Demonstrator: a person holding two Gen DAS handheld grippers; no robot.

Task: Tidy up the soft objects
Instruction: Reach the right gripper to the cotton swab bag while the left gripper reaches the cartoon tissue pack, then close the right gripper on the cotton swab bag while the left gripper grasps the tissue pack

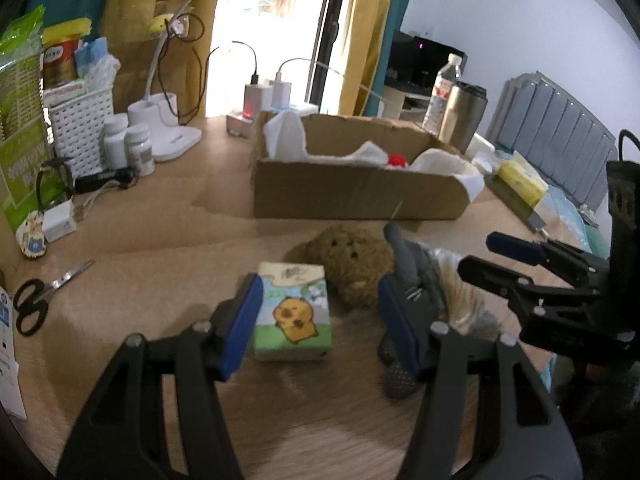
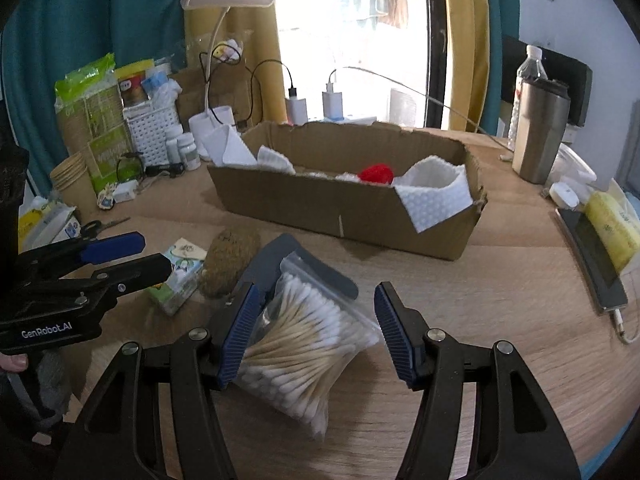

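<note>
A tissue pack (image 1: 294,312) with a cartoon animal lies on the wooden table between the fingers of my open left gripper (image 1: 320,320). A brown plush toy (image 1: 352,262) lies just behind it, and a grey sock (image 1: 408,264) lies at its right. My open right gripper (image 2: 314,332) straddles a clear bag of cotton swabs (image 2: 304,344), which rests on the grey sock (image 2: 296,256). The tissue pack (image 2: 180,276) and plush toy (image 2: 232,260) show at its left. A cardboard box (image 2: 352,208) behind holds white cloths and a red ball (image 2: 376,172).
Scissors (image 1: 36,300), pill bottles (image 1: 128,148), a white basket (image 1: 80,124) and a desk lamp base (image 1: 172,136) crowd the left. A steel tumbler (image 2: 540,132), a water bottle (image 2: 526,76), a phone (image 2: 592,256) and a yellow pack (image 2: 616,224) stand at the right.
</note>
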